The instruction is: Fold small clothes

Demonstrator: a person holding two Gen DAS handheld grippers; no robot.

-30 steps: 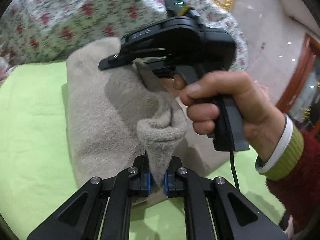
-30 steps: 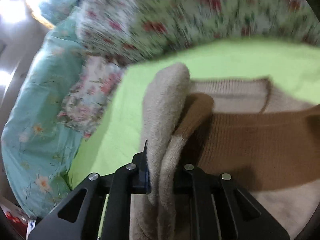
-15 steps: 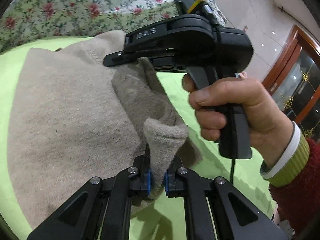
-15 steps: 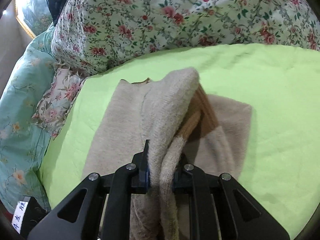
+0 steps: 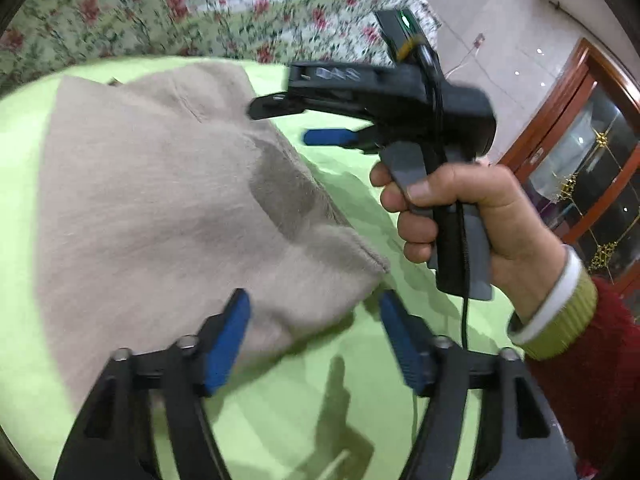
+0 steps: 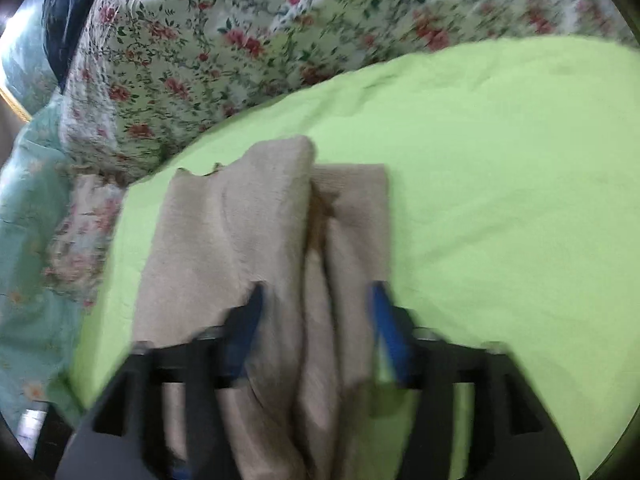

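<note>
A beige knitted garment lies folded on the lime green sheet. My left gripper is open, its blue pads on either side of the garment's near corner, holding nothing. My right gripper shows in the left wrist view, held in a hand at the garment's right edge, jaws apart. In the right wrist view the garment lies in long folds with a brown inner layer showing, and my right gripper is open above its near end.
Floral bedding is heaped along the far side of the sheet. A teal floral quilt lies to the left. A wooden glass cabinet and tiled floor are at the right.
Both grippers have opened and let go of the garment's folded edge. The fabric has dropped flat onto the sheet, and both grippers have pulled back a little.
</note>
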